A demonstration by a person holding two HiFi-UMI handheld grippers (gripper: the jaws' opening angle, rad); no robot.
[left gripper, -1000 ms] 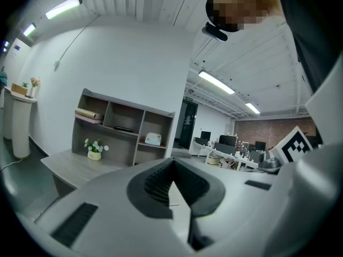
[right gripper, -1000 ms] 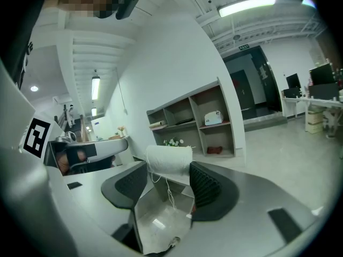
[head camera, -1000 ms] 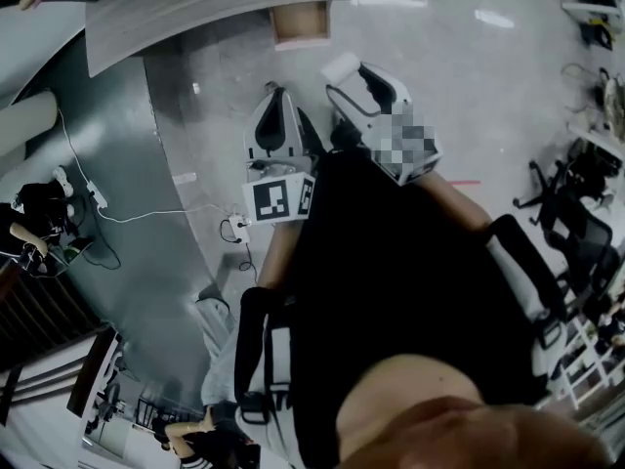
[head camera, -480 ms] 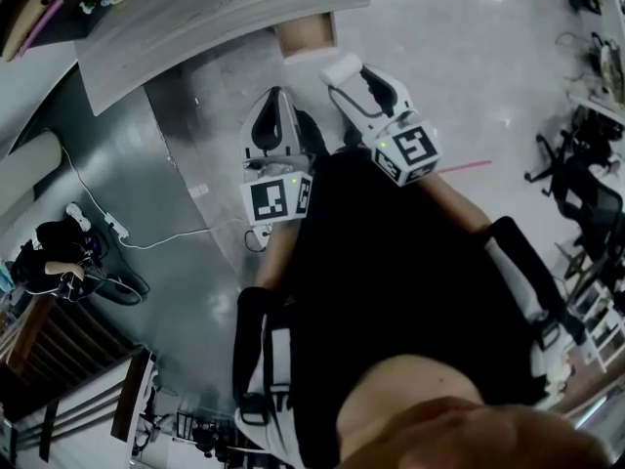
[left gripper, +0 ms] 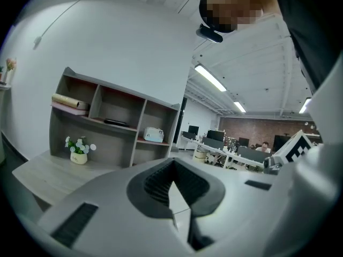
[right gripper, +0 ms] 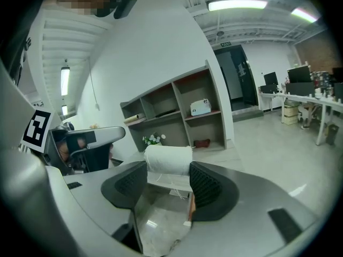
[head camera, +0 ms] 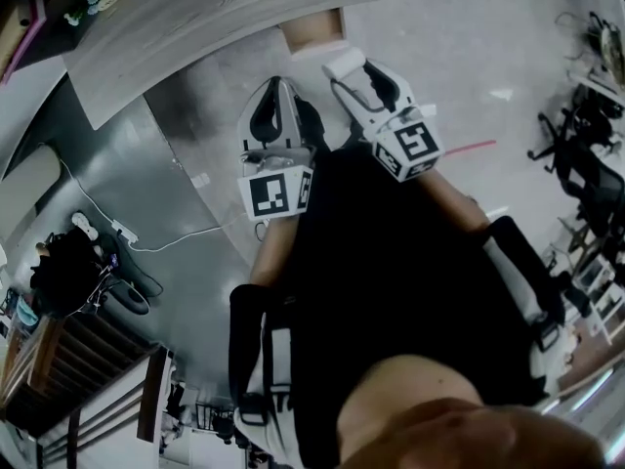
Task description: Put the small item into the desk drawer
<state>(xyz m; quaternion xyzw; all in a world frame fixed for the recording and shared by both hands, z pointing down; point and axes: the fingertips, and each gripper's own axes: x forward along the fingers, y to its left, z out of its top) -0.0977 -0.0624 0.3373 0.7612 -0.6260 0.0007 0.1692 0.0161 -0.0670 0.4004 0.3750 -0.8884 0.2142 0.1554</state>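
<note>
A small white cloth roll (right gripper: 169, 159) is pinched between the dark pads of my right gripper (right gripper: 169, 182), which is shut on it. In the head view the white roll (head camera: 344, 64) sits at the tip of my right gripper (head camera: 354, 78), just below the open wooden drawer (head camera: 314, 32) under the grey wood-grain desk (head camera: 195, 18). My left gripper (head camera: 277, 94) hangs beside it on the left, over the floor. Its jaws (left gripper: 174, 185) are shut with nothing between them.
A shelf unit (left gripper: 107, 119) with a small flower pot (left gripper: 79, 150) stands on the desk. A power strip and cable (head camera: 103, 228) lie on the floor at left next to a dark bag (head camera: 68, 272). Office chairs (head camera: 576, 154) stand at right.
Both grippers have moved a little up toward the desk edge and the drawer. The right one keeps its hold on the white roll, and more of the desk top shows.
</note>
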